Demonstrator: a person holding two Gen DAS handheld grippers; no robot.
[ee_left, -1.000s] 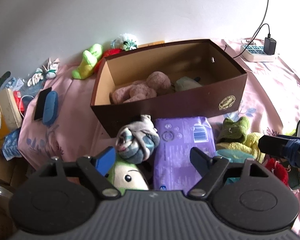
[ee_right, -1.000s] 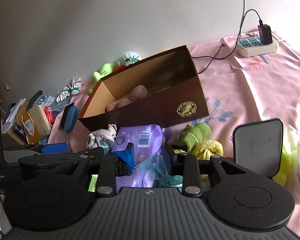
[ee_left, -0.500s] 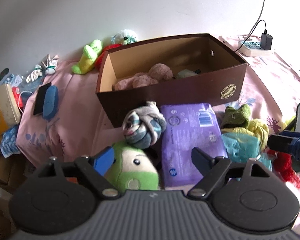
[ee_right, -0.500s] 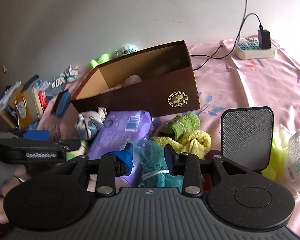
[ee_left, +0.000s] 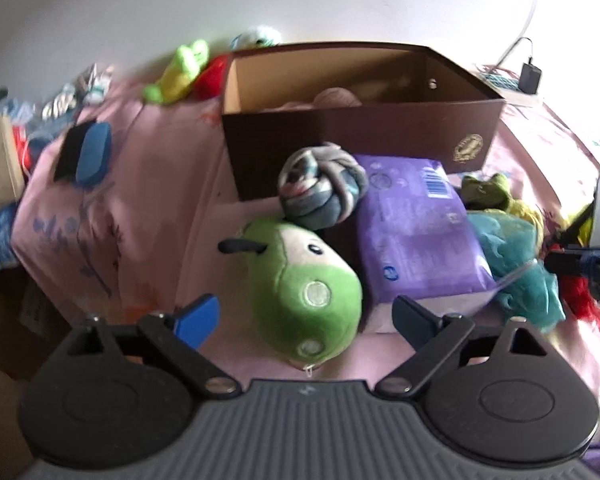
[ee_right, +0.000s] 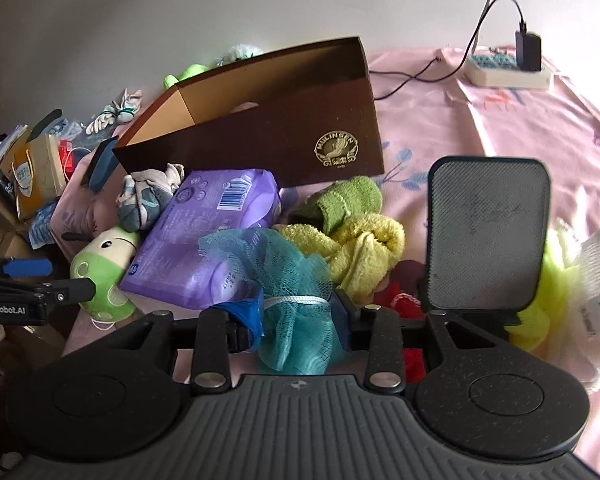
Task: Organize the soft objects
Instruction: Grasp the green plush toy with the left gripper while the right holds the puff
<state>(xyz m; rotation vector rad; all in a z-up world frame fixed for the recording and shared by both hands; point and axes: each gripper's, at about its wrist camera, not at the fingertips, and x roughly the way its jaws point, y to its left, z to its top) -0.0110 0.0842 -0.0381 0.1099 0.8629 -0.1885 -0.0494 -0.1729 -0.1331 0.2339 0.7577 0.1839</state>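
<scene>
In the right wrist view, the right hand-held gripper (ee_right: 298, 316) at lower centre has its fingers closed narrow on a teal mesh bath pouf (ee_right: 284, 276), pinched at its white cord. Just behind the pouf lie a purple wipes pack (ee_right: 204, 232) and a yellow towel (ee_right: 360, 244), with a green towel (ee_right: 340, 200) touching it. The brown cardboard box (ee_right: 268, 132) stands open in the upper middle on the pink bedsheet (ee_right: 500, 128). In the left wrist view, the left hand-held gripper (ee_left: 304, 316) hangs wide open and empty around the near end of a green plush toy (ee_left: 304, 284); a knotted grey sock ball (ee_left: 320, 186) rests against the box front.
</scene>
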